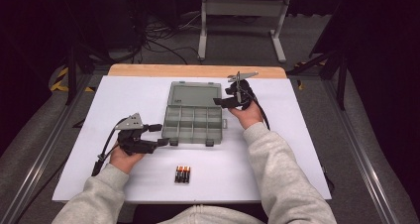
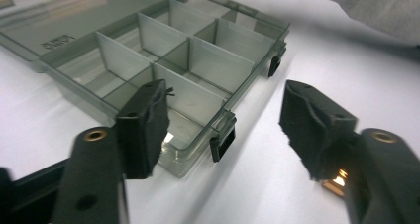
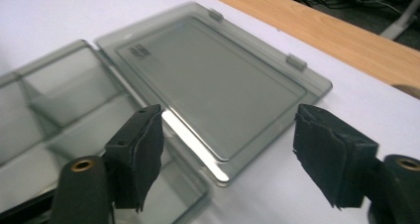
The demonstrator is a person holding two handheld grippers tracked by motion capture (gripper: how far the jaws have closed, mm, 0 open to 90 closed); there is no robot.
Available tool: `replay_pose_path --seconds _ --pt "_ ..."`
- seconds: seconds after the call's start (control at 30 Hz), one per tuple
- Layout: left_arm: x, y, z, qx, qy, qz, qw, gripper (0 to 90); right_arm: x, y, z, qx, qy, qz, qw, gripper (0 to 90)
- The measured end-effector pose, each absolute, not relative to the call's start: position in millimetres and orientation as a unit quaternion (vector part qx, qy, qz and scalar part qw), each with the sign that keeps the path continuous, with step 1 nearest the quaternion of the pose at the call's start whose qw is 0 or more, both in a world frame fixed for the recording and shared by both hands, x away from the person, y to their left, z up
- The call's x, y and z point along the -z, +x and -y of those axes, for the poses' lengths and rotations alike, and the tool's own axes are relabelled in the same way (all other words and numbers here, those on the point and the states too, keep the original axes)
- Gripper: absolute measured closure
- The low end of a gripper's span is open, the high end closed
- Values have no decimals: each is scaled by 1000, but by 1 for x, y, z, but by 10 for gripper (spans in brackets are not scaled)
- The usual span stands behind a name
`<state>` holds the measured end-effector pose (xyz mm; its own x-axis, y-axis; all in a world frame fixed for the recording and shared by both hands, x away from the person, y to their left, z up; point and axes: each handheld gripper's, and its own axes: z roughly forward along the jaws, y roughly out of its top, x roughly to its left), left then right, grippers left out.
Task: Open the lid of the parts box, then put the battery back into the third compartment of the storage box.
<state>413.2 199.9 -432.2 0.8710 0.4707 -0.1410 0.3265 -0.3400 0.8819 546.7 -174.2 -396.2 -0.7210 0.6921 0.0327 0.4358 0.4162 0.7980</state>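
A clear grey plastic organiser box (image 1: 194,119) lies open in the middle of the white worktop (image 1: 297,149), its lid (image 1: 194,95) folded flat on the far side and its divided tray (image 1: 193,126) on the near side, every compartment visible looking empty. The layout suggests the box has been opened to take the small pack of batteries (image 1: 182,174) that lies on the near edge of the worktop, well apart from the tray and directly in front of the person.

The left hand-held gripper (image 1: 159,135) rests low at the tray's near left corner, just beside the two black latches (image 2: 222,147) on the front wall. Its jaws stand spread with nothing between them; the left gripper view has the corner of the tray just beyond the pads (image 2: 143,127), not pinched. That placement reads as a hand ready to steady the box or just let go of it.

The right hand-held gripper (image 1: 224,101) hovers at the right edge of the lid, close to the hinge line, raised off the surface. Its jaws are likewise spread and empty; in the right gripper view the lid's corner (image 3: 218,164) lies below and between the pads without contact. Both sleeves reach in from the near side, flanking the box.
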Motion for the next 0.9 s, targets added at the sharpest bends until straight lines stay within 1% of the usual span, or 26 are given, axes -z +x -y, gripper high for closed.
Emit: replay_pose_path --seconds 0.1,0.27,0.33,0.47,0.57,0.7,0.73,0.77,0.9 --pt "428 410 -206 -75 813 -245 523 231 385 536 171 -430 324 -828 155 249" --pt "423 404 -214 -85 803 -256 531 154 371 517 166 -449 296 -829 153 215" --pt "423 402 -218 -87 800 -258 534 138 367 512 164 -449 285 -833 153 199" --pt "424 393 -227 -88 802 -256 533 126 360 499 162 -466 269 -831 140 198" --pt "424 389 -232 -91 797 -256 540 99 357 489 161 -473 254 -832 137 189" --pt "423 385 -235 -96 795 -254 542 74 354 481 157 -478 237 -836 131 168" --pt "423 385 -235 -96 795 -254 542 70 354 481 157 -478 237 -836 131 168" --pt "424 385 -236 -95 793 -256 544 67 352 477 153 -475 228 -842 117 169" --pt "425 385 -238 -98 791 -257 547 52 350 470 147 -467 210 -851 115 170"
